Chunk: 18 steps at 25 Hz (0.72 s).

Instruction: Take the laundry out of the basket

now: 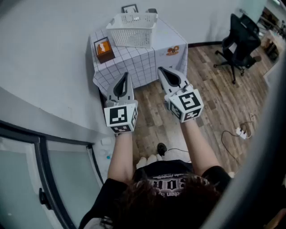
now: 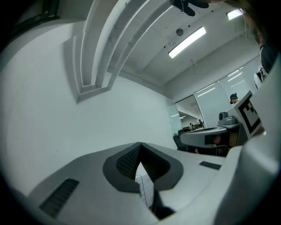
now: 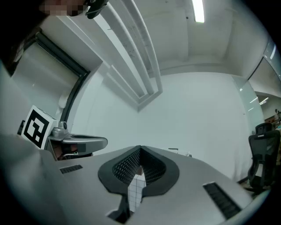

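A white laundry basket point(image 1: 134, 29) stands on a small table draped in a white checked cloth point(image 1: 138, 60), against the far wall. No laundry shows over its rim, and its inside is hidden from here. My left gripper point(image 1: 125, 74) and right gripper point(image 1: 160, 69) are held side by side in front of the table, short of its near edge, pointing at it. Both are shut with nothing between the jaws. In the left gripper view the left gripper point(image 2: 139, 146) has its tips together, and so does the right gripper point(image 3: 140, 149) in the right gripper view.
An orange-brown box point(image 1: 103, 48) sits on the table's left corner and a small picture frame point(image 1: 129, 8) behind the basket. A black office chair point(image 1: 239, 39) stands at the right on the wood floor. A power strip with its cable point(image 1: 241, 132) lies nearer. A glass partition point(image 1: 40, 179) is at my left.
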Tool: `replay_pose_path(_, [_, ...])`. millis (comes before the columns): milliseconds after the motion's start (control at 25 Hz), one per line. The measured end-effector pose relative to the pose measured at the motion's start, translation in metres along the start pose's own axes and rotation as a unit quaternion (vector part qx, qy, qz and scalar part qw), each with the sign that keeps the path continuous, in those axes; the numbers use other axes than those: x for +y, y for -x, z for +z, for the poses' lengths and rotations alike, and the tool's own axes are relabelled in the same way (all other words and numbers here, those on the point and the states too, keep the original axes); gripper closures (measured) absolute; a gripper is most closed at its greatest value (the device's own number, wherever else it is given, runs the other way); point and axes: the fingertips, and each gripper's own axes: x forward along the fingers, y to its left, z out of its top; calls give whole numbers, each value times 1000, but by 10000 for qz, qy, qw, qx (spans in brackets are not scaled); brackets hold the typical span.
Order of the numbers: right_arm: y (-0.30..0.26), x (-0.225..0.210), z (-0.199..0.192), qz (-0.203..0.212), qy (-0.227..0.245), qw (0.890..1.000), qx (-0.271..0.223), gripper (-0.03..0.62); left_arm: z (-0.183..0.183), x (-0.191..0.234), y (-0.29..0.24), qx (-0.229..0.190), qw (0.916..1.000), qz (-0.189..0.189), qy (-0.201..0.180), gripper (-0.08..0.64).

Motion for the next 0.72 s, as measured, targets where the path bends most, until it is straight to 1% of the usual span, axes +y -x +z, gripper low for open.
replay_pose_path(80, [-2, -2, -3, 47, -11, 10000, 38, 566, -1, 0, -2, 10, 10000, 12, -5, 560])
replay_pose_path(240, [-8, -5, -8, 198, -189, 9996, 80, 565, -6, 1, -9, 38, 10000, 27, -2, 560])
replay_pose_path(360, [-13, -9, -12, 186, -181, 9996, 81, 563, -9, 4, -13, 80, 9999, 61, -4, 560])
replay_pose_path(560, [-23, -23, -16, 230, -313, 9992, 35, 563, -15, 8, -25, 138, 9999, 95, -8, 560])
replay_pose_path(720, [-30, -37, -21, 341, -475, 9983, -13, 563, -17, 10, -40, 118, 9998, 153, -3, 560])
